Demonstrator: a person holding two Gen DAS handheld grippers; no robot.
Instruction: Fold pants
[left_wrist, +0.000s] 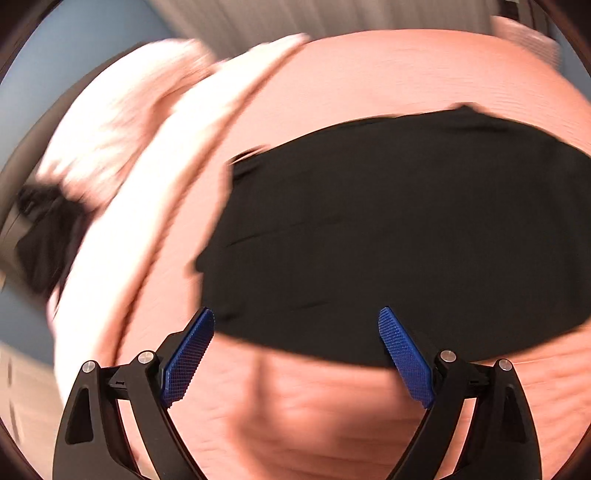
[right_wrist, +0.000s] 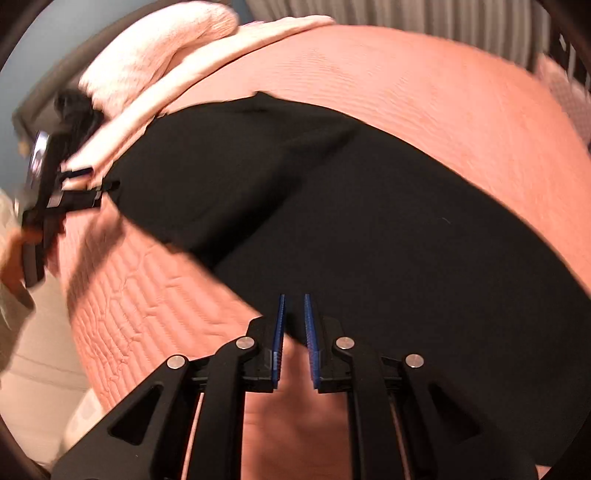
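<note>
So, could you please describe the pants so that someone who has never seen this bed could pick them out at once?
Start with the salmon-pink quilted bedspread that covers the bed. The pants are the one broad, flat black cloth spread across its middle, in front of both grippers. The pale pink fluffy blanket bunched along the far edge is light and lumpy, while the pants are dark and lie flat.

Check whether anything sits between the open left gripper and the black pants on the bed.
Nothing visible does. The left gripper hangs open right over the near edge of the black pants, with only bare pink bedspread around them. The pale blanket lies off to the side, clear of that path.
</note>
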